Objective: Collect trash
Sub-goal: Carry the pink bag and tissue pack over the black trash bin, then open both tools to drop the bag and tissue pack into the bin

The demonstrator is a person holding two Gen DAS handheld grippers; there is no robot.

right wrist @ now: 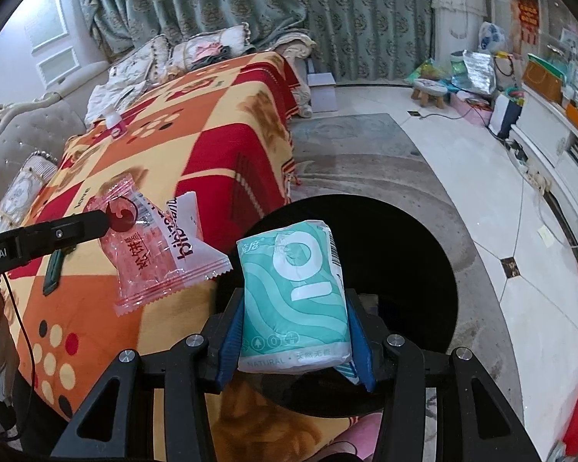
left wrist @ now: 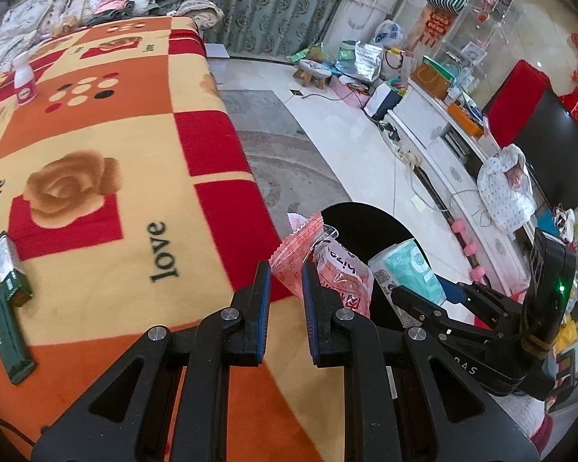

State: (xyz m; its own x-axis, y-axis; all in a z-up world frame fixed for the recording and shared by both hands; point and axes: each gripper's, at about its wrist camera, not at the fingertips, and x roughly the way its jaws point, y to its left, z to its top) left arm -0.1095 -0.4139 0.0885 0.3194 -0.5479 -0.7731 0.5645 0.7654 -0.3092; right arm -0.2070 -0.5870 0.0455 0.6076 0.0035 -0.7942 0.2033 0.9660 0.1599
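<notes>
Both claws carry trash toward the black bin [right wrist: 366,254]
Left gripper [left wrist: 285,281] pinches pink wrapper [right wrist: 154,246] by its edge; it may slip short; right gripper [right wrist: 294,331] clamps tissue pack [right wrist: 294,292] securely.

A crinkly pink and clear plastic snack wrapper [right wrist: 162,246] with a white printed end hangs in the air, pinched at one edge, above the blanket's edge beside the round black bin [right wrist: 397,254]. A soft teal and white tissue pack [right wrist: 294,300] is clamped upright by its sides over the bin's dark opening. A dark green flat carton [left wrist: 9,331] and a small white bottle with a pink label [left wrist: 24,81] lie and stand on the blanket.
</notes>
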